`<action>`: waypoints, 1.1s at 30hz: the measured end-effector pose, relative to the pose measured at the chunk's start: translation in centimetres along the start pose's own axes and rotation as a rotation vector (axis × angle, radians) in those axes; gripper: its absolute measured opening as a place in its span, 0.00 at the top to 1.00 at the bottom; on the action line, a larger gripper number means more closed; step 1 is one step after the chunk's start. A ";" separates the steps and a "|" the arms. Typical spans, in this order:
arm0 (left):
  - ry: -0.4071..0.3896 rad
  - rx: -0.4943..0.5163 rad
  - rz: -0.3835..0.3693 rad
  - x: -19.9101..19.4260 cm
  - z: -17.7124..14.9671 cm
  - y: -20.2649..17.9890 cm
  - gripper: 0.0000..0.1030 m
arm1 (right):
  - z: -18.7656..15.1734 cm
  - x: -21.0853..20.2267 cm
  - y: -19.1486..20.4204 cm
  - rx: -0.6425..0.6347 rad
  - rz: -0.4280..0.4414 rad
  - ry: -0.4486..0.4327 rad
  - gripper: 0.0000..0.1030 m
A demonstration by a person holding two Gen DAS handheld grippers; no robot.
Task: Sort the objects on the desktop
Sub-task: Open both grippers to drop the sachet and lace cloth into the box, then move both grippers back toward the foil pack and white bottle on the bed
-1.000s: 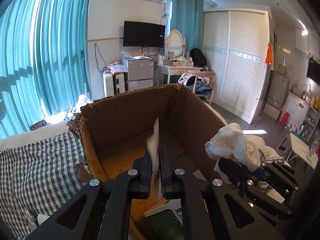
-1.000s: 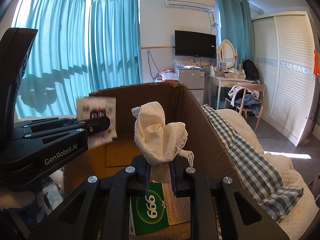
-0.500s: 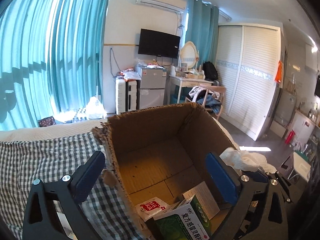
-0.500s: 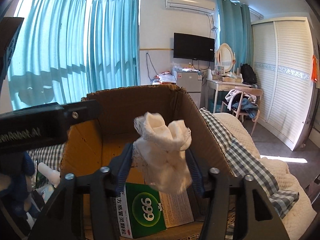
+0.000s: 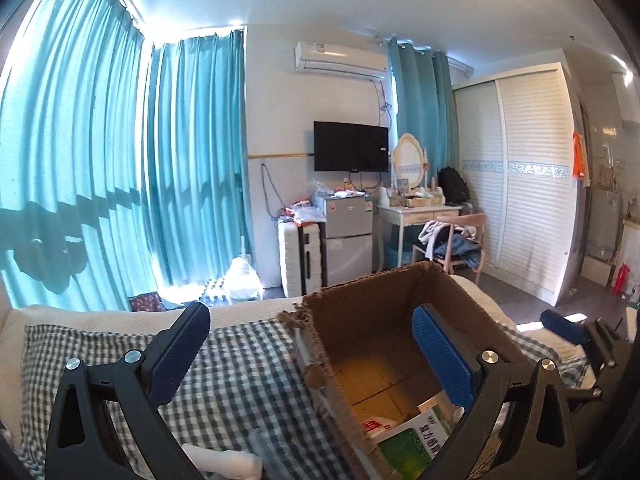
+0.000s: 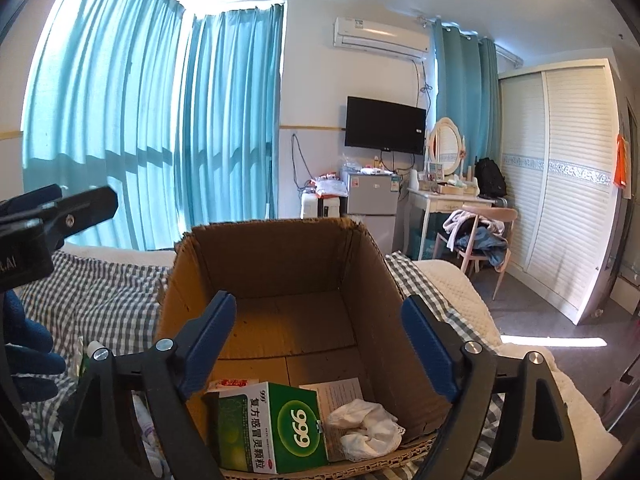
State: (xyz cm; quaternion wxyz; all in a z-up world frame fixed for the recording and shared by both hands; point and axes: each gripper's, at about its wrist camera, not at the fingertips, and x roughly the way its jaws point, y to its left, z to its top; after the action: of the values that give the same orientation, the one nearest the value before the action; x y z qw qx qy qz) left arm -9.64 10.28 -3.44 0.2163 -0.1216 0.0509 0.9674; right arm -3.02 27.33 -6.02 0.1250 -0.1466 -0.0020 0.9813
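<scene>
Evidently both loads have just been let go. A second ago a small printed packet was pinched in the left gripper (image 5: 310, 354) and a white lace cloth (image 6: 366, 426) in the right gripper (image 6: 320, 344); now neither is held. The left gripper is spread wide with nothing between its pads, and has been drawn up and away to the left, so that it straddles the torn near wall of the cardboard box (image 6: 276, 264) with one finger over the checked blanket (image 5: 224, 384). The jaws of the right gripper are opening at this moment, empty, above the box's near end.

The cloth is seen crumpled on the box floor, in the near right corner, touching the green medicine carton (image 6: 276, 428) beside it and overlapping a printed leaflet (image 6: 340, 390). A red-and-white packet (image 5: 376, 428) (probably the one released from the left) is glimpsed on the floor behind the carton.

Two items can thus be judged sorted, and both grippers are freed for the next pick.

The carton is laid flat, its long axis running across the box and slightly back to the right. No clear axis is offered by the bunched cloth.
</scene>
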 end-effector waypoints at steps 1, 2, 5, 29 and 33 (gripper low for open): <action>0.013 -0.002 -0.009 -0.3 -0.1 0.3 0.00 | 0.3 -0.3 0.1 0.000 0.006 -0.010 0.14; 0.026 -0.008 -0.015 -0.4 0.0 0.7 0.00 | 0.5 -0.7 0.3 0.001 0.014 -0.024 0.12; 0.023 0.000 0.021 -1.3 -0.2 1.8 0.00 | 1.2 -1.6 0.7 0.012 0.040 -0.043 0.10; 0.068 -0.040 0.349 -10.2 -0.3 11.9 0.00 | 2.6 -6.0 7.6 0.005 0.297 -0.132 0.00; 0.113 -0.059 0.356 -10.2 -1.3 13.7 0.00 | 2.4 -6.3 9.6 -0.010 0.353 -0.123 0.00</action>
State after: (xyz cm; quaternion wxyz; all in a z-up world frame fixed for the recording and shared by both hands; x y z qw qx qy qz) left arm -6.29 -6.38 -1.42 0.0351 -0.1712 0.0554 0.9831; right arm -0.28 16.60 -2.28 -0.0503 -0.0850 0.0113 0.9950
